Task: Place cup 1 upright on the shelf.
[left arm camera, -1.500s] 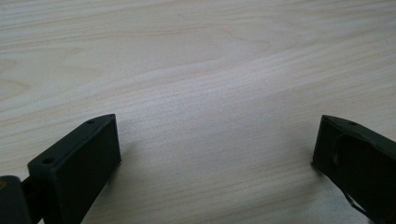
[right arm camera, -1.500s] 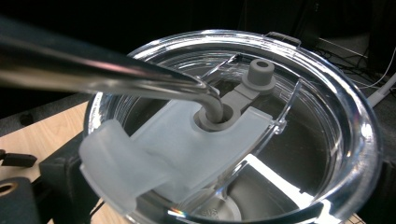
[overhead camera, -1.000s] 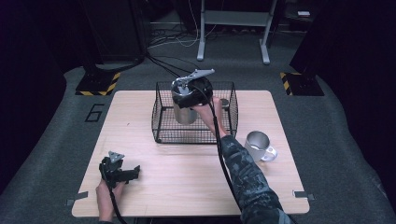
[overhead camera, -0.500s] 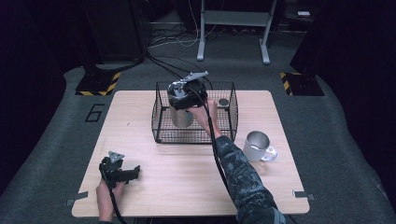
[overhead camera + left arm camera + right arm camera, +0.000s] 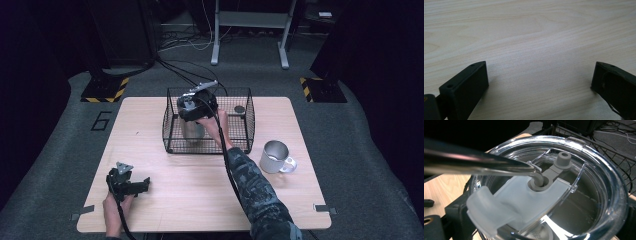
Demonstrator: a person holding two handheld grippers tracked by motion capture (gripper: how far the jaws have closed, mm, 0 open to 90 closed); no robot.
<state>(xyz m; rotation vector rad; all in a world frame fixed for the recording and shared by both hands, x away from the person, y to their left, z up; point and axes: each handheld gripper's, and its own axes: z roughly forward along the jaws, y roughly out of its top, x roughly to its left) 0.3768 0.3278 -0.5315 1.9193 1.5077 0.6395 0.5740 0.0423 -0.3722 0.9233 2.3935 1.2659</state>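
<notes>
A steel tumbler (image 5: pixel 192 131) stands inside the black wire basket (image 5: pixel 172 136), toward its left side. Its clear lid (image 5: pixel 599 177) has a frosted flap and a metal straw (image 5: pixel 474 161) through the centre hole. My right gripper (image 5: pixel 195 117) comes down on the tumbler from above, jaws on either side of the lid rim, shut on it (image 5: pixel 544 220). My left gripper (image 5: pixel 146 184) lies on the wooden table near the front left. Its jaws are open over bare wood (image 5: pixel 539 72).
A steel mug (image 5: pixel 275 156) with a handle stands on the table right of the basket. A small dark round object (image 5: pixel 240 109) sits at the basket's back right. The table (image 5: pixel 200 195) ends close behind the basket; cables and stands cross the floor beyond.
My right gripper and the tumbler have shifted slightly left and lower inside the basket. The left gripper has not moved.
</notes>
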